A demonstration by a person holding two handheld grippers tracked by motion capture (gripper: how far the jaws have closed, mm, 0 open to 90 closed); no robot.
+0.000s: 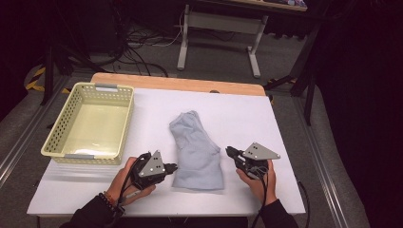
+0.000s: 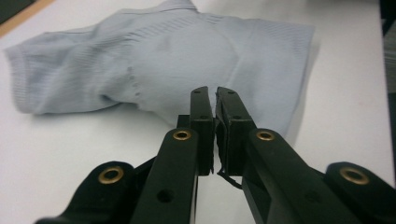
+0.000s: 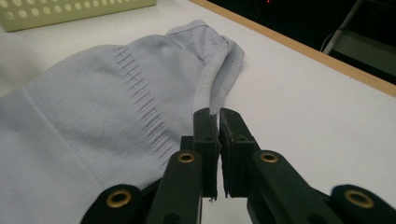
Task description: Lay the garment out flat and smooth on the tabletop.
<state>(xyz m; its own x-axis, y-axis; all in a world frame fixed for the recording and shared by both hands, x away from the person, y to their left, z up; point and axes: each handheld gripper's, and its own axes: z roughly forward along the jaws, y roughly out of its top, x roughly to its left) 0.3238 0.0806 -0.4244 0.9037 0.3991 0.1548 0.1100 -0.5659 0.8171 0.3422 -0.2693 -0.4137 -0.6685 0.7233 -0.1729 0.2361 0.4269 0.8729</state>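
Jaws nearly clenched on both, nothing between. Left gripper [image 1: 172, 167] and right gripper [image 1: 229, 151] flanked pale blue garment [image 1: 197, 152] near front edge of table [image 1: 285, 142], about equally near. Garment's long axis ran front to back, between them.

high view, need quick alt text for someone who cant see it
A pale blue garment lies crumpled on a white table, with the left gripper and right gripper on either side of it, jaws shut and pointing toward it. An empty yellow basket sits at the left.
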